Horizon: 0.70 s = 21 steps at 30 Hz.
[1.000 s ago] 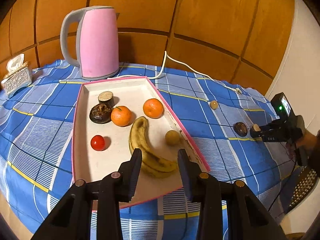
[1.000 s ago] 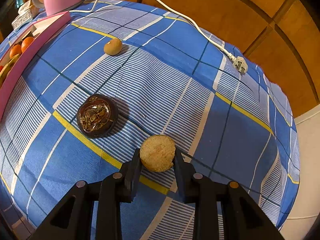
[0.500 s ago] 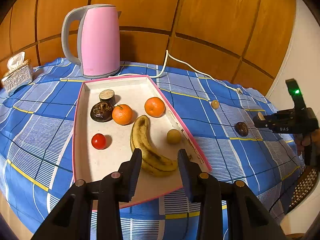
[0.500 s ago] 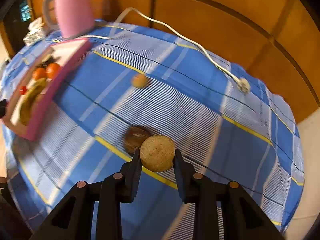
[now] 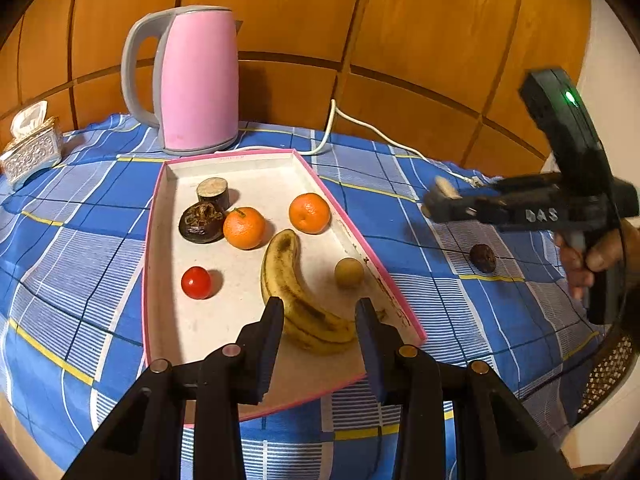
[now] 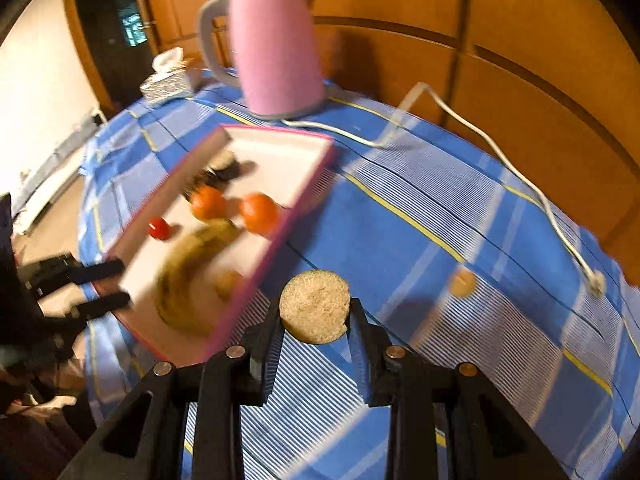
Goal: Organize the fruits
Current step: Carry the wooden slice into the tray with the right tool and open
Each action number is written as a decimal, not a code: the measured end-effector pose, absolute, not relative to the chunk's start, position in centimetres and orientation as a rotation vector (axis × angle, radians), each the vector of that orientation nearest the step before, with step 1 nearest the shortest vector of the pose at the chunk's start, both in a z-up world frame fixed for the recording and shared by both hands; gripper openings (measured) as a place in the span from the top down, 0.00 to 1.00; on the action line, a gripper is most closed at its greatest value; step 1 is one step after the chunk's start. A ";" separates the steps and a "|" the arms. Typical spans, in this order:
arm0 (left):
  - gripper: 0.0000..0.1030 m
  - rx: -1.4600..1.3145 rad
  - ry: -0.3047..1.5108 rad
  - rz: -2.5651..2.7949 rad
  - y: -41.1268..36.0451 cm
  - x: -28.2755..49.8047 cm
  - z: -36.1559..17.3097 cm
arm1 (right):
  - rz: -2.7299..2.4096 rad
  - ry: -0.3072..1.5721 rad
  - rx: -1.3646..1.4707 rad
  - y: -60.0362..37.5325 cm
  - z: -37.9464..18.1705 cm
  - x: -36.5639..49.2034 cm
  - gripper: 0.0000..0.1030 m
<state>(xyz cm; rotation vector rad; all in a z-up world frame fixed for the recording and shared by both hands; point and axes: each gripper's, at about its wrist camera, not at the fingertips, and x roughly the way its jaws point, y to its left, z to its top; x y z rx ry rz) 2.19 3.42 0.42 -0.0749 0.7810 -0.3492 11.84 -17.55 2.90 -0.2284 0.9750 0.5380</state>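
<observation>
A pink-rimmed white tray (image 5: 188,328) holds a banana (image 5: 296,300), two oranges (image 5: 244,227), a cherry tomato (image 5: 196,282), a small tan round fruit (image 5: 349,273), a dark shrivelled fruit (image 5: 201,222) and a cut dark stub (image 5: 213,192). My left gripper (image 5: 319,316) is open and empty over the tray's near end, astride the banana tip. My right gripper (image 6: 316,320) is shut on a round tan-faced fruit piece (image 6: 314,306), held in the air right of the tray (image 6: 280,236); it also shows in the left wrist view (image 5: 442,196). A dark fruit (image 5: 483,257) and a small tan fruit (image 6: 462,282) lie on the cloth.
A pink kettle (image 5: 192,80) stands behind the tray, its white cord (image 5: 384,132) running right across the blue checked tablecloth (image 5: 80,216). A tissue box (image 5: 32,152) sits at the far left. Wood panelling stands behind the table.
My right gripper has lifted the tan-faced piece off the cloth and swung left toward the tray. The left gripper has stayed open over the tray.
</observation>
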 end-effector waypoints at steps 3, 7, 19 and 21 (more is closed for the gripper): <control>0.63 -0.082 0.769 -0.371 3.6 2.3 0.4 | 0.601 0.959 -0.207 -15.4 3.0 12.4 0.70; 0.63 -0.102 0.754 -0.393 3.9 2.3 0.6 | 0.653 0.936 -0.199 -13.1 3.3 13.6 0.70; 0.63 -0.106 0.761 -0.394 3.8 2.6 0.2 | 0.677 0.955 -0.185 -6.5 1.6 19.9 0.70; 0.63 -0.111 0.767 -0.382 3.9 2.7 0.0 | 0.663 0.970 -0.192 -5.6 0.8 20.8 0.70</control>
